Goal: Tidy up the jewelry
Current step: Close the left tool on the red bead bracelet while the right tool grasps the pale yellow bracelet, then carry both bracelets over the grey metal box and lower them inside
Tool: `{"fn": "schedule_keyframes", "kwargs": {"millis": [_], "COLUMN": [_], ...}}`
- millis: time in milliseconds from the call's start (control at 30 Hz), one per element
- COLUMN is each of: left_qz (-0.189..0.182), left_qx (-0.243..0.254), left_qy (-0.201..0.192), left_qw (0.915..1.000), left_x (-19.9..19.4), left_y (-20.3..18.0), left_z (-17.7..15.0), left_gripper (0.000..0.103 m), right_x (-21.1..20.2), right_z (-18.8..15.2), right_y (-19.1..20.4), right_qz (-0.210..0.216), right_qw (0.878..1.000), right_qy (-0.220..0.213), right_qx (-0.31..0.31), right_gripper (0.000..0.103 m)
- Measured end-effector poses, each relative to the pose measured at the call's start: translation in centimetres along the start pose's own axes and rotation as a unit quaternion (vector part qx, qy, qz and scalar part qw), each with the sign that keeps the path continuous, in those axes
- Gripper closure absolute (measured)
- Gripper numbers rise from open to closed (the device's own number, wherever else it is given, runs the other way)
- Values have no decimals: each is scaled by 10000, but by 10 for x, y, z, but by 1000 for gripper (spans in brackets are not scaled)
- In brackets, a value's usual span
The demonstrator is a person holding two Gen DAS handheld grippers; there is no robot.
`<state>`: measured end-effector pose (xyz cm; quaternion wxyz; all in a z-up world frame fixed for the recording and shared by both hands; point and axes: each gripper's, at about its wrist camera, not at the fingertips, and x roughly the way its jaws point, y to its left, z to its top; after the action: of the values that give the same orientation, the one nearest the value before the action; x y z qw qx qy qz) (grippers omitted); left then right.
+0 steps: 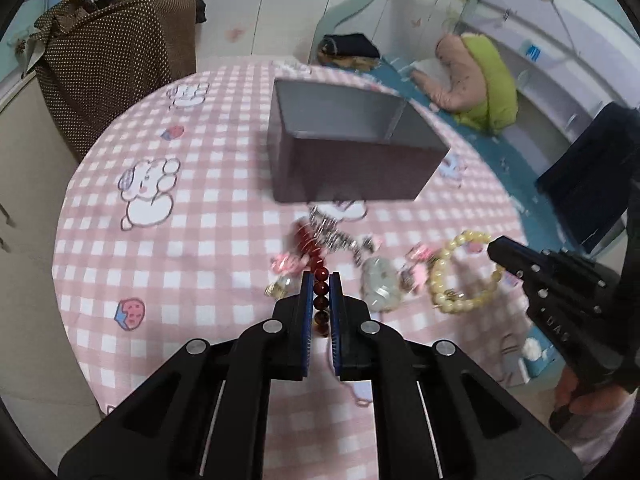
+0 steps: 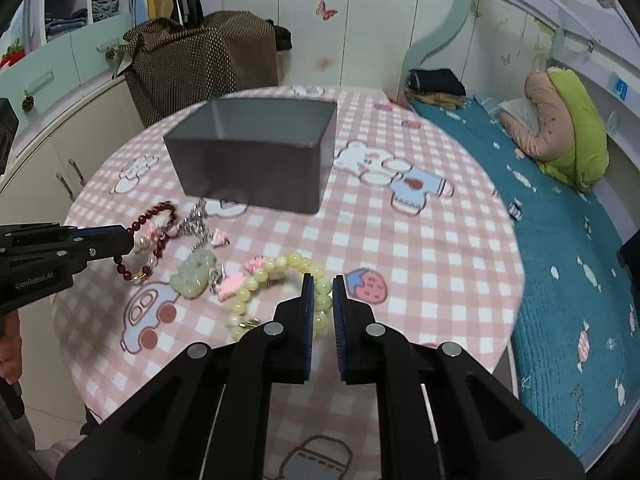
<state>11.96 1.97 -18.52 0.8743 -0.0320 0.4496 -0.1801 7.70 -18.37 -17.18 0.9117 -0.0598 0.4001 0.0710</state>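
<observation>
My left gripper (image 1: 321,280) is shut on the dark red bead bracelet (image 1: 320,286), which trails away over the table; it also shows in the right wrist view (image 2: 154,246) with the left gripper (image 2: 128,240) pinching its near side. My right gripper (image 2: 321,284) is shut on the pale yellow bead bracelet (image 2: 276,284), which lies on the cloth; this bracelet also shows in the left wrist view (image 1: 460,272) with the right gripper (image 1: 496,246) at its far side. A grey open box (image 2: 256,160) stands behind the jewelry; it also shows in the left wrist view (image 1: 344,140).
A pale green jade pendant (image 2: 194,274), a silver chain (image 2: 196,220) and small pink charms (image 2: 236,280) lie between the two bracelets on the round pink-checked table (image 2: 420,260). A bed with blue cover (image 2: 560,240) is at the right, a brown dotted bag (image 2: 200,64) behind the table.
</observation>
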Motion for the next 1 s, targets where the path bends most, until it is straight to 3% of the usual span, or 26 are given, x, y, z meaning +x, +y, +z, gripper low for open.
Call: {"fn": "schedule_keyframes", "kwargs": {"millis": [467, 600, 733, 1000], "left_qz": [-473, -805, -734, -715], "left_qx": [86, 29, -135, -110], "left_qy": [-732, -863, -668, -806], "left_qw": [9962, 9930, 9950, 9941], "left_x": [-47, -58, -49, -56], "left_y": [-16, -13, -7, -6], "left_z": [36, 40, 38, 41], "left_gripper": [95, 95, 95, 95], "right_x": [-39, -46, -44, -50], "right_z": [33, 37, 36, 44], "right_y": [-2, -6, -6, -6], "right_qz": [148, 234, 288, 331], "right_qw": [9972, 9962, 9965, 9954], "right_qy": [-735, -844, -786, -900], "right_qx": [-67, 11, 60, 79], "right_gripper": [94, 94, 94, 94]}}
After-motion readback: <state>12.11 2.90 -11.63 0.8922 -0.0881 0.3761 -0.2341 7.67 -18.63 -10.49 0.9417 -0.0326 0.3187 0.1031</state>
